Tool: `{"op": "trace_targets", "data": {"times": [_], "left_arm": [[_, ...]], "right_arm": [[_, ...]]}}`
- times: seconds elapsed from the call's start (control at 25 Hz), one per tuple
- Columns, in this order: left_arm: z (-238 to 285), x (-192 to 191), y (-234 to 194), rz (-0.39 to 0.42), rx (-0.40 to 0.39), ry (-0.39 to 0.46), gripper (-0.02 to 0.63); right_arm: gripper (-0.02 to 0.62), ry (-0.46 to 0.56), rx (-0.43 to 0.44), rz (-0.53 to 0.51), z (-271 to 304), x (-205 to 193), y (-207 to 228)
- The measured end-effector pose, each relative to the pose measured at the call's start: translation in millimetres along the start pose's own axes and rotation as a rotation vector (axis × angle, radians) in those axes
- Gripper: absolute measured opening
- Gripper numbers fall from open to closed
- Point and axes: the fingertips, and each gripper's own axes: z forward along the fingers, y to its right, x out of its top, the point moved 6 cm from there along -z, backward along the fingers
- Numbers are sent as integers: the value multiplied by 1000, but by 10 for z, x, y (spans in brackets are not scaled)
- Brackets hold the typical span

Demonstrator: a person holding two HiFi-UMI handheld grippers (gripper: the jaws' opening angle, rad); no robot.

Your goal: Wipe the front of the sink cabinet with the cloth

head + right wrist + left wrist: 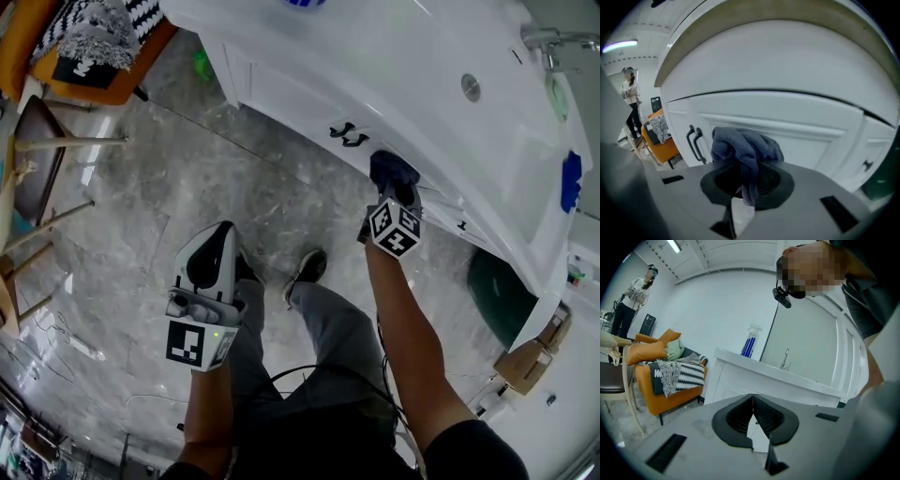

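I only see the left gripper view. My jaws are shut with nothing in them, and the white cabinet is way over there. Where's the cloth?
Observer: The right gripper has it. Its jaws are shut on the blue cloth.
Operator: Is it at the cabinet?
Observer: Yes. The head view shows the cloth up against the cabinet front, just right of two black handles.
Operator: And where's my gripper from above?
Observer: The left gripper hangs over the floor beside the person's leg, away from the cabinet front.
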Motion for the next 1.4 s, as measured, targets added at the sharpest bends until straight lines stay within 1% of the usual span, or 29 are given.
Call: {"op": "trace_targets", "data": {"times": [0.08, 0.12, 0.2, 0.28, 0.4, 0.48, 0.56, 0.6, 0.68, 0.84, 0.92, 0.96, 1.04, 1.16, 1.24, 1.32, 1.4], "left_arm": [[12, -19, -4, 11, -4, -2, 5], [23, -33, -8, 18, -4, -2, 5], [56, -67, -22, 31, 2, 5, 5], [121, -107, -43, 49, 11, 25, 5], [261, -214, -113, 62, 21, 61, 5], [304, -330, -189, 42, 30, 73, 5], [305, -453, -278, 24, 46, 75, 5], [301, -510, -325, 19, 55, 74, 5], [294, -607, -409, 4, 70, 74, 5], [275, -709, -515, 1, 84, 75, 5], [261, -735, -561, 6, 90, 75, 5], [255, -748, -585, 8, 93, 76, 5], [246, -778, -634, 9, 103, 79, 5], [249, -836, -697, 6, 114, 87, 5], [266, -869, -710, 6, 113, 91, 5], [302, -917, -703, -16, 107, 82, 5], [331, -977, -708, -20, 100, 65, 5]], "right_arm": [[52, -8, 85, -5, 206, -11, -446], [52, -9, 112, 5, 279, -5, -598], [52, -13, 131, 47, 337, -29, -678], [52, -30, 104, 59, 306, -134, -474], [52, -89, -19, 64, 241, -401, 230], [52, -127, -81, 27, 220, -588, 612], [52, -147, -91, -10, 283, -724, 705], [52, -157, -84, -9, 359, -782, 645], [52, -176, -47, 21, 577, -889, 354], [52, -188, 76, 70, 1048, -1055, -501], [52, -203, 84, 113, 1199, -1150, -681], [52, -208, 77, 126, 1229, -1198, -670], [52, -202, 54, 109, 1207, -1283, -480], [52, -183, -31, 54, 1032, -1381, 60], [52, -172, -65, 8, 968, -1450, 301], [52, -171, -64, -9, 1039, -1548, 296], [52, -185, -38, 15, 1224, -1689, 81]]}}
